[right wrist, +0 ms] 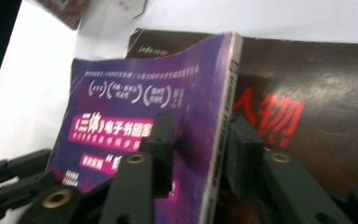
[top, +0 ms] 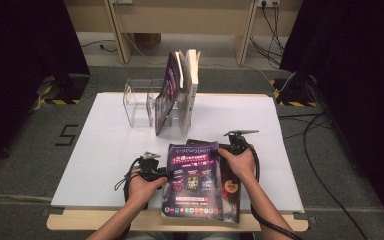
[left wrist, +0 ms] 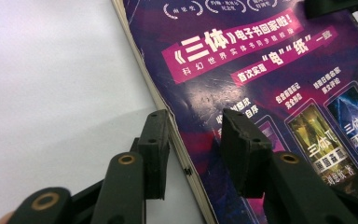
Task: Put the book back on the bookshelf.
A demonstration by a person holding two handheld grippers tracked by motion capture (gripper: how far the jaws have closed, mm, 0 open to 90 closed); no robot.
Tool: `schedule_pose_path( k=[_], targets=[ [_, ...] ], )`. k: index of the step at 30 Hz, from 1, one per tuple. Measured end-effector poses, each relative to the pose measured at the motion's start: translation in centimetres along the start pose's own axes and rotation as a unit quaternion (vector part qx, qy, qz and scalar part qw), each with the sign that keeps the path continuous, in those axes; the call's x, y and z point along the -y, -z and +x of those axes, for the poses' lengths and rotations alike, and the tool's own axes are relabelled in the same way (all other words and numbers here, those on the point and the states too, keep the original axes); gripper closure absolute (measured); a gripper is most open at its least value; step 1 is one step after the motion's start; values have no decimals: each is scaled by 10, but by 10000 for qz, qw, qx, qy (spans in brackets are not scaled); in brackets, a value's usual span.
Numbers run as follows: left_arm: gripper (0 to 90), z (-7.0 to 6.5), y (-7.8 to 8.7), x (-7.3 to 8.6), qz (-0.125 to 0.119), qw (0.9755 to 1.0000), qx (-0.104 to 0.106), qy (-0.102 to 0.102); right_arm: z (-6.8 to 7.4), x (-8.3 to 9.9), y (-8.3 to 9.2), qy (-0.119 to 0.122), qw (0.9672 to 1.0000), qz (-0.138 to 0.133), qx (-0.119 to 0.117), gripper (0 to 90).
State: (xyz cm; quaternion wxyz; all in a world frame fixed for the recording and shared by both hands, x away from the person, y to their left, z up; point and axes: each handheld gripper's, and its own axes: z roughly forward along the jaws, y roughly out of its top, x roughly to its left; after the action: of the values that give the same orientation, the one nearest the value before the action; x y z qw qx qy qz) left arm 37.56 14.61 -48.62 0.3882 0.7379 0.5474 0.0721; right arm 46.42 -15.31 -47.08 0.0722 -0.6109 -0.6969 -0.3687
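- Purple book (top: 194, 180) flat at near table edge, atop a dark magazine (top: 231, 187) peeking out at its right side.
- Left gripper (left wrist: 193, 140) straddling book's page edge, one jaw on the white table (top: 105, 150), other over the cover; jaws half-spread, no clear pinch visible, pads look just clear of the paper.
- Right gripper (right wrist: 200, 140) at book's spine side, that edge lifted and bowed between the jaws; jaws half-closed and seemingly clamped on the spine edge, though blur leaves contact uncertain.
- Likely step: raising the purple book to stand it in the clear rack (top: 140, 102) at the far side.
- For a clean lift: firm bite on the spine with the right, steadying of the page edge with the left, both rising together to stop pages fanning or cover buckling.
- Risk: dark magazine dragged along if the lower jaw catches it; better kept flat.
- Rack already holding upright books (top: 182, 90) leaning at its right end; empty slots to their left.
- Leaning books partly in the way; approach from above, well apart from them.
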Motion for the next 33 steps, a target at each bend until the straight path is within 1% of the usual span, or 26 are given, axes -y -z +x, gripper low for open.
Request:
schedule_pose_path(
  k=[1,3,6,8,10,13,14,17,20,23,27,30,33],
  targets=[
    [614,0,0,0,-4,10000,-7,6,3,0,3,-19,10000,53,-42,729],
    [616,0,0,0,-18,10000,-14,18,7,0,6,193,9998,46,-63,754],
    [618,1,0,0,-22,10000,-23,10,14,0,9,408,9990,146,-58,781],
    [617,1,1,0,-15,10000,-26,8,17,-3,10,370,9990,220,-98,798],
    [617,1,1,1,-18,10000,-22,-12,20,-4,12,416,9988,233,-116,808],
    [599,2,3,-1,-97,9998,1,-159,27,-3,17,386,9990,110,-202,826],
    [589,2,5,-2,-151,9998,29,-159,29,-2,19,381,9989,38,-253,829],
    [548,1,11,-5,-382,9989,11,-267,39,-1,25,508,9983,-110,-281,833],
    [507,0,17,-8,-517,9982,24,-311,48,-1,31,624,9971,-265,-356,835],
    [463,1,23,-10,-620,9978,60,-235,58,-1,38,757,9951,-420,-470,835],
    [419,2,30,-13,-766,9968,77,-235,70,-1,49,896,9920,-672,-583,835],
    [387,1,35,-15,-865,9960,37,-242,80,-3,58,1057,9880,-913,-659,835],
    [362,2,38,-16,-898,9956,-24,-256,88,-5,64,1186,9855,-996,-693,835]
  ],
)
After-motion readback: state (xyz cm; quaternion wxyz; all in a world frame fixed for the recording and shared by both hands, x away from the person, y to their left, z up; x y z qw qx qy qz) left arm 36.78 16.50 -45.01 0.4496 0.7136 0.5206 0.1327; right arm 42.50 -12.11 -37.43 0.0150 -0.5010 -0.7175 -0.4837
